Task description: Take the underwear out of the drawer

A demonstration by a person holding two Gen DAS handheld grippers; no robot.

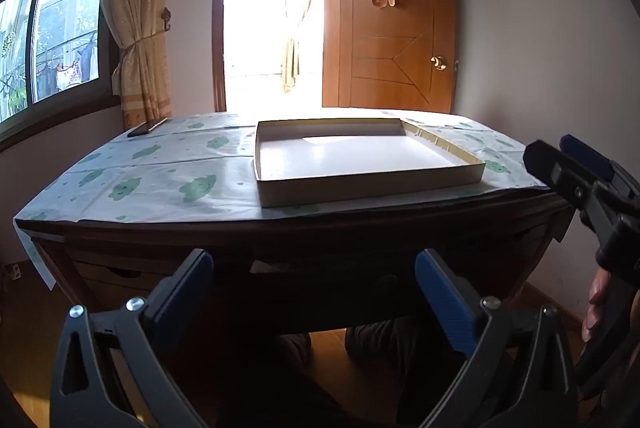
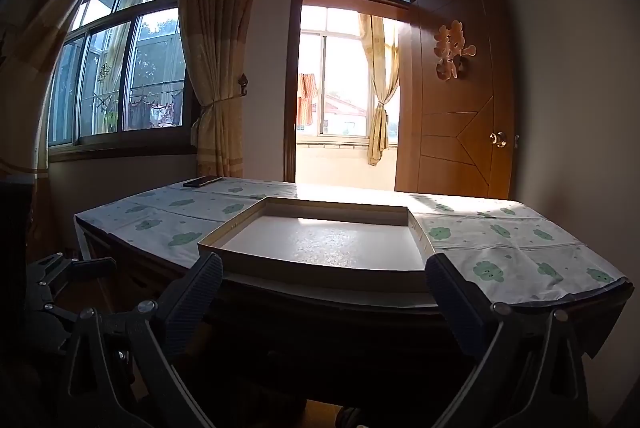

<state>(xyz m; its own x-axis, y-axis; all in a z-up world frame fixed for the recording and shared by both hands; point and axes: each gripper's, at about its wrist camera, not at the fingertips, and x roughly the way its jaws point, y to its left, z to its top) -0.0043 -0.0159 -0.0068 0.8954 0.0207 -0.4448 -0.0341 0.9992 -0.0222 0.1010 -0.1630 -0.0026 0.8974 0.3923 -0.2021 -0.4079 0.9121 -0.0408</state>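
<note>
Underwear cannot be seen; the drawer (image 1: 120,274) fronts sit shadowed under the surface's (image 1: 168,184) near edge. Left tongs (image 1: 314,292) gape empty before that edge, then the shallow box (image 1: 360,184), then right tongs (image 2: 324,298), equally wide and empty.

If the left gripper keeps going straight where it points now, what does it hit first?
Most likely the dark front of the table under the tablecloth edge, below the empty tray. The left gripper is open and holds nothing; depth is unclear.

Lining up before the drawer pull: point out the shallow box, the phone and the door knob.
shallow box (image 1: 360,184): left wrist view, near wall.
phone (image 2: 202,181): right wrist view, middle of its face.
door knob (image 2: 498,138): right wrist view, round knob itself.
</note>
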